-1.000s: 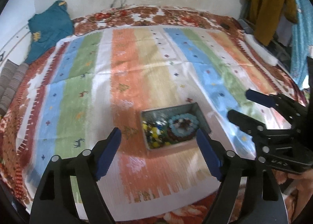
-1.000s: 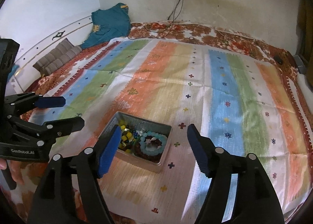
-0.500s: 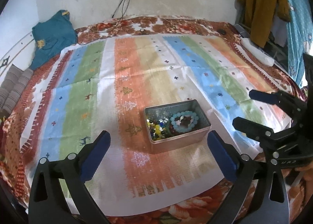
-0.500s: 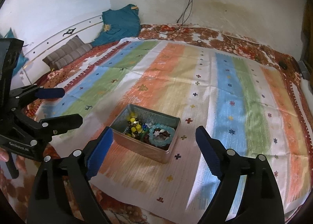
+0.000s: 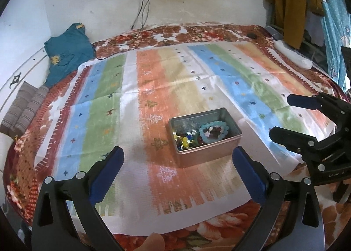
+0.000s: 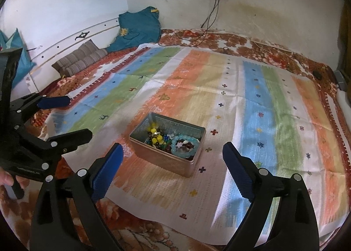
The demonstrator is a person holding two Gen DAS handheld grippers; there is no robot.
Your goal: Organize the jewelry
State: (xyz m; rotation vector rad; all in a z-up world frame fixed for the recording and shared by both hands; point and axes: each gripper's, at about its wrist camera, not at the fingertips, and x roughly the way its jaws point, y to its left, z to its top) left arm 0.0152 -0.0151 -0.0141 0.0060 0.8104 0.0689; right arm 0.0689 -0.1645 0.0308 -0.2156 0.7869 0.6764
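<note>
- A metal tin (image 5: 219,139) is sitting open on a striped cloth (image 5: 186,88), just right of centre in the left wrist view and near the middle of the right wrist view (image 6: 175,161).
- Inside the tin, a light blue bead bracelet (image 5: 214,133) is lying at the right end, with darker beads showing inside its ring; in the right wrist view it is resting at the lower right end of the tin (image 6: 184,144).
- A heap of loose coloured beads (image 5: 185,139), yellow, green and dark ones among them, is lying beside the bracelet toward the tin's left part (image 6: 156,137).
- The left gripper (image 5: 177,167) is hanging wide apart at the bottom of its own frame, blue pads spread, with nothing between them; it is also showing at the left edge of the right wrist view (image 6: 65,117).
- The right gripper (image 6: 172,164) is likewise gaping wide and empty at the bottom of its frame, the tin appearing just above the gap; it is entering the left wrist view from the right edge (image 5: 283,117).
- Neither gripper is touching the tin.
- A teal garment (image 5: 68,53) is lying at the upper left, striped cushions (image 5: 24,110) are lying below it at the left edge, and a mustard cloth (image 5: 291,0) is hanging at the upper right.
</note>
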